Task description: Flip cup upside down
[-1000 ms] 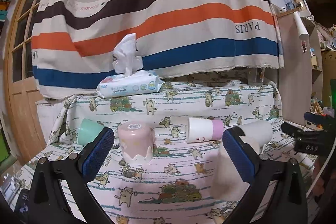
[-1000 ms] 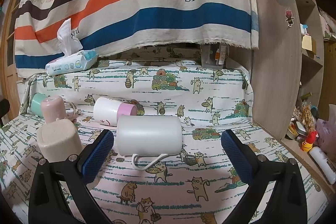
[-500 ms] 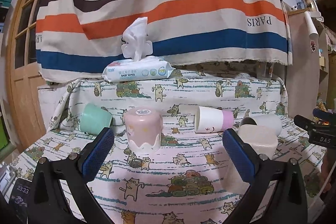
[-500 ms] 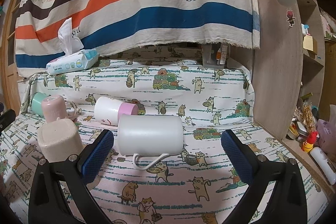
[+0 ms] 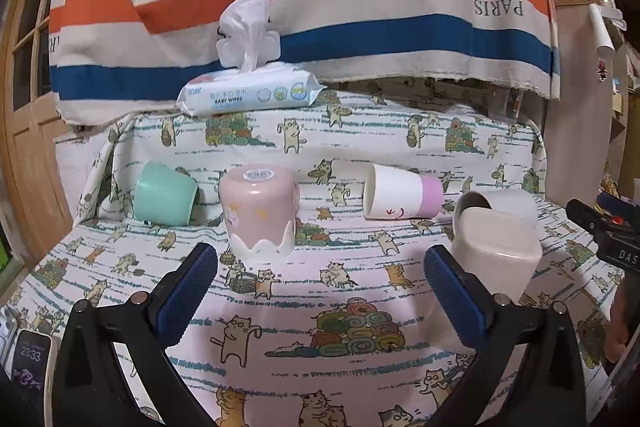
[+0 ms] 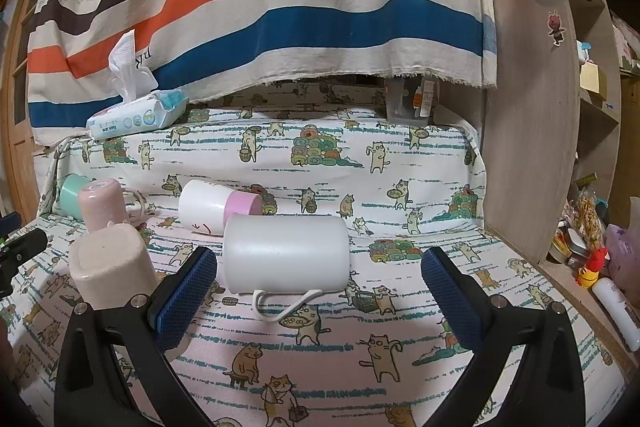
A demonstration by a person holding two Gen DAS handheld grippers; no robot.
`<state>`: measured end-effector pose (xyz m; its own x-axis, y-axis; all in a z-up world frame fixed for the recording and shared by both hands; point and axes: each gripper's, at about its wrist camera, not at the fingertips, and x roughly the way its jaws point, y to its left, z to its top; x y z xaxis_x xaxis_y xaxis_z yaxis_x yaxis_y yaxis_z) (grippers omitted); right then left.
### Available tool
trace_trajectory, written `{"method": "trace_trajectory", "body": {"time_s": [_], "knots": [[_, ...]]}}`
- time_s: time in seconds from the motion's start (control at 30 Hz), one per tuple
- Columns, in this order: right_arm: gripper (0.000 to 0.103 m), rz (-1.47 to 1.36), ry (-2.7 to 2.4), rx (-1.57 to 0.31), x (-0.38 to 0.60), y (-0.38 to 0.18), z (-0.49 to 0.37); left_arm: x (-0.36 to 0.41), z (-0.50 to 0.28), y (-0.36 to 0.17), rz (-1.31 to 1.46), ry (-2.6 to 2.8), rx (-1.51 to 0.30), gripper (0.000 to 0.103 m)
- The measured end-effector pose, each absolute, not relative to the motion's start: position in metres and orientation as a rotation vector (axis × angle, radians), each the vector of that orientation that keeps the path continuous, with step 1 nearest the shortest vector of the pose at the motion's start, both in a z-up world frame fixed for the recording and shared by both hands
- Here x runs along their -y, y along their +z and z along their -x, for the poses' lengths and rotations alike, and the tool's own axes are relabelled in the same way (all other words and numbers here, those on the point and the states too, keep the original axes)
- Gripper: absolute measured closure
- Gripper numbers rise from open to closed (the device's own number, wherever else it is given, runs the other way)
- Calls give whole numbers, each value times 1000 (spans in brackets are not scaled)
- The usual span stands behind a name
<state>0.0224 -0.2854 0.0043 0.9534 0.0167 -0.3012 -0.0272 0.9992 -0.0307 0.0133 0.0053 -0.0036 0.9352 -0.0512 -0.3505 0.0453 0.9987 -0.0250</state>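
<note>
since the white plastic handled cup (image 6: 286,255) lies sideways, long axis crosswise, just ahead of the right gripper (image 6: 318,285), it's nearer; both grippers' jaws gape apart, left gripper (image 5: 320,281) empty.

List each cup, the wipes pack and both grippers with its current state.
Green cup: on its side.
Pink cup: upside down.
White-purple cup: on its side.
Beige cup: upside down.
White mug: on its side.
Wipes: open, one wipe sticking up.
Left gripper: open.
Right gripper: open.
</note>
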Motion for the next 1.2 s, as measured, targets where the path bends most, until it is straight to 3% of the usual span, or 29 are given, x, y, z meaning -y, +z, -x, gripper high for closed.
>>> {"method": "trace_trajectory", "body": {"time_s": [1.2], "knots": [[0,37,25,-303,285,5,-21,-5,-2,1,1,-24,-313,0]]}}
